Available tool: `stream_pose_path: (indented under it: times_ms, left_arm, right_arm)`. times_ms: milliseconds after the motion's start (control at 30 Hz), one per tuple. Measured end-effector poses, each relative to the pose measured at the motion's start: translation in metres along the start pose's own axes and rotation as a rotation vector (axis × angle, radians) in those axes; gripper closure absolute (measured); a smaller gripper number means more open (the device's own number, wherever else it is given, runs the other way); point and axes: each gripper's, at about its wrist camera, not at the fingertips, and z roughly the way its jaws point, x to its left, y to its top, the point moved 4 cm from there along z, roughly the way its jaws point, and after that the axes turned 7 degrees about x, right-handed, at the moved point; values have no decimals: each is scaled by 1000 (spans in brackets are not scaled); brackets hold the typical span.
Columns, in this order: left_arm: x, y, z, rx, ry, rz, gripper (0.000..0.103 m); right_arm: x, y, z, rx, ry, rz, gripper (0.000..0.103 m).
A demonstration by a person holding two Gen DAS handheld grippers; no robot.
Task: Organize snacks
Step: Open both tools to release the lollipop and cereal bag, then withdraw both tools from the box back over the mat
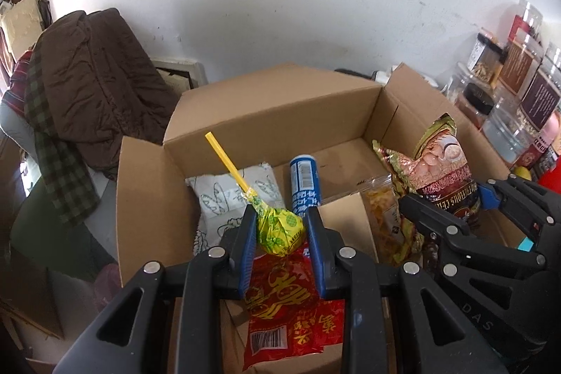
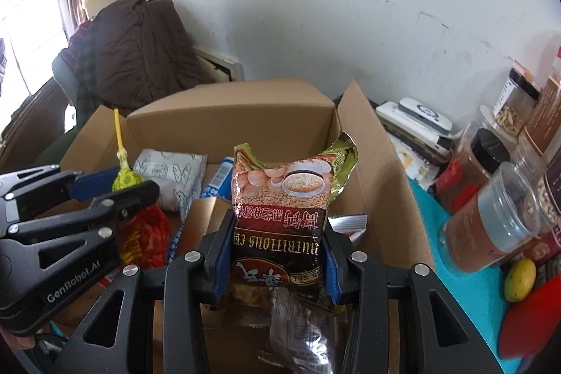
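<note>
While my left claw [image 1: 278,230] pinches the light, hard lollipop [image 1: 279,228] by its crinkly wrapped head above the cardboard box's [image 1: 273,107] near edge, my right claw [image 2: 277,251] clamps the soft, slippery cereal bag [image 2: 280,209] mid-body over the right side.

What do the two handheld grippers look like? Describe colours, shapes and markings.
Both the left gripper and right gripper are matte black plastic linkages with triangular cut-outs, round silver pivot pins and blue ribbed pads on the fingers. White lettering marks their bodies.

Box [image 1: 273,114] rear floor seems free.
</note>
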Motion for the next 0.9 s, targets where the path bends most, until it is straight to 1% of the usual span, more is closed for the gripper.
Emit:
stream_pose_path:
  times_ms: [67, 133, 200, 300, 433, 600, 767, 900]
  left_arm:
    - [0, -1, 3, 22, -3, 1, 76]
    - [2, -2, 5, 44, 17, -5, 76]
    - [4, -3, 5, 59, 22, -14, 76]
    - [5, -4, 0, 67, 30, -19, 76]
    - [3, -3, -20, 31, 31, -7, 75]
    - [2, 2, -55, -33, 37, -7, 75]
    - [4, -2, -94, -99, 25, -19, 75]
    - [4, -6, -120, -135, 19, -20, 75]
  right_arm:
    - [0, -1, 1, 9, -3, 4, 51]
    - [0, -1, -2, 4, -9, 5, 45]
    - [1, 0, -8, -5, -32, 1, 45]
    - [2, 0, -19, -16, -41, 1, 45]
    - [5, 0, -39, -45, -58, -4, 44]
    - [8, 2, -67, -86, -65, 0, 44]
    - [13, 2, -102, -139, -89, 0, 45]
    - [17, 0, -130, -179, -97, 1, 44]
